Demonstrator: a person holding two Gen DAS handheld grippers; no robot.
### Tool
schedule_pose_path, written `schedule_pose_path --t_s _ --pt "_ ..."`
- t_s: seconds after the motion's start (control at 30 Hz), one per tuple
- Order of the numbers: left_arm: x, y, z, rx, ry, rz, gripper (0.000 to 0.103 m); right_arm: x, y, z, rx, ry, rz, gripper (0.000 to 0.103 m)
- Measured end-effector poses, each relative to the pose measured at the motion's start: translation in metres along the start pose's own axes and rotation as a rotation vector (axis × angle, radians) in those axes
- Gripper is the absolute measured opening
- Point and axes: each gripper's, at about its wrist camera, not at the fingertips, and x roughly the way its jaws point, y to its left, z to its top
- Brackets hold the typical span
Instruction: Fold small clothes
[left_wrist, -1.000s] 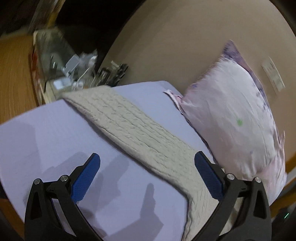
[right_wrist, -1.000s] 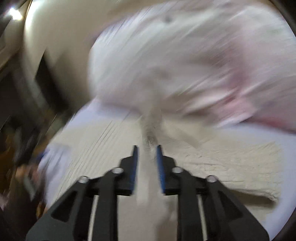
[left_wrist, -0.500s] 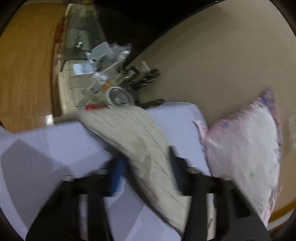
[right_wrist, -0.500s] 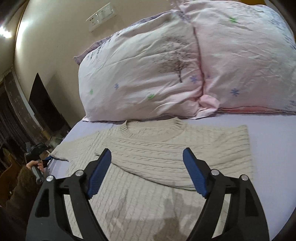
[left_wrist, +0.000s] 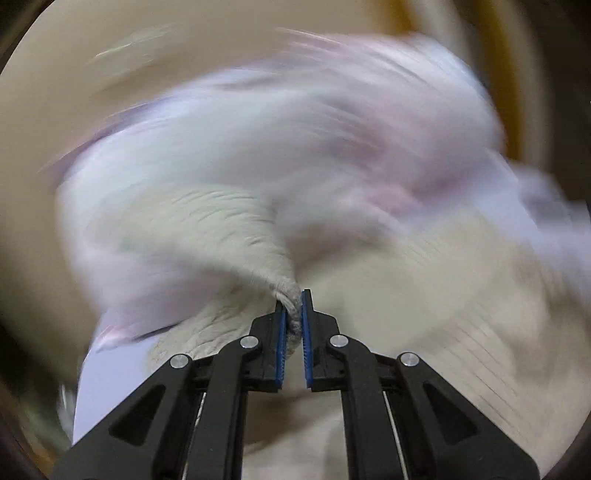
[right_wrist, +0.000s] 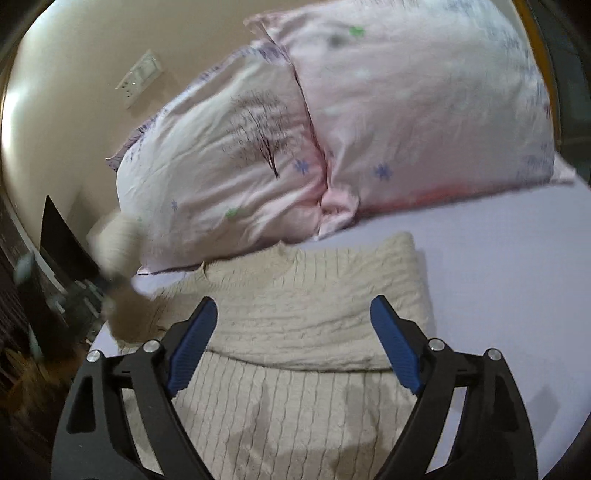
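A cream cable-knit sweater (right_wrist: 295, 325) lies on the lilac bed sheet (right_wrist: 498, 280), its right sleeve folded across the chest. My left gripper (left_wrist: 293, 310) is shut on the left sleeve (left_wrist: 221, 229) and holds it lifted; that view is motion-blurred. The lifted sleeve shows as a blur at the left of the right wrist view (right_wrist: 118, 240). My right gripper (right_wrist: 291, 343) is open and empty, hovering over the sweater's body.
Two pink floral pillows (right_wrist: 240, 147) (right_wrist: 424, 103) lean against the beige wall behind the sweater. A dark screen (right_wrist: 59, 240) and clutter stand off the bed's left side. A wall socket plate (right_wrist: 140, 79) is above the pillows.
My left gripper has closed on the left sleeve and swung it up toward the sweater's body. My right gripper let go of the right sleeve, opened and drew back.
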Motion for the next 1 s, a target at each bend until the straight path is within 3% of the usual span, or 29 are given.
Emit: schedule_pose_path --t_s 0.07,0.13,0.2,0.23,0.27,0.33,0.43,0.67,0.7,0.77,0.9,1.0 --pt "0.02 -0.062 -0.011 0.183 0.058 -0.041 0.008 0.01 -0.011 0.0 0.058 0.05 0.039 0.085" --pt "0.024 -0.081 -0.021 0.233 0.062 -0.031 0.008 0.019 -0.02 0.001 0.097 0.086 0.051 0.082" --pt "0.016 -0.066 -0.024 0.138 0.074 -0.068 0.01 0.028 -0.027 0.001 0.127 0.125 0.047 0.074" --pt "0.01 -0.054 -0.026 0.081 0.073 -0.074 0.021 0.032 -0.03 0.001 0.137 0.136 0.045 0.067" --pt "0.001 -0.04 -0.028 0.019 0.07 -0.069 0.04 0.037 -0.033 0.001 0.155 0.148 0.047 0.061" --pt "-0.017 -0.007 -0.038 -0.112 0.073 -0.045 0.054 0.046 -0.037 0.002 0.186 0.168 0.06 0.056" --pt "-0.034 0.031 -0.063 -0.253 0.122 -0.026 0.055 0.064 -0.036 0.005 0.21 0.204 0.069 0.048" --pt "-0.075 0.093 -0.141 -0.596 0.207 -0.074 0.063 0.108 -0.034 0.013 0.254 0.26 0.019 0.028" --pt "-0.079 0.096 -0.149 -0.625 0.212 -0.084 0.063 0.112 -0.031 0.016 0.232 0.247 0.006 0.023" --pt "-0.087 0.096 -0.164 -0.667 0.222 -0.099 0.065 0.112 -0.023 0.022 0.181 0.208 -0.002 0.004" --pt "-0.094 0.094 -0.18 -0.696 0.236 -0.122 0.067 0.079 -0.012 0.028 0.152 0.07 -0.008 0.004" --pt "-0.095 0.089 -0.187 -0.705 0.241 -0.139 0.07 0.063 -0.019 0.022 0.188 0.046 -0.071 0.004"
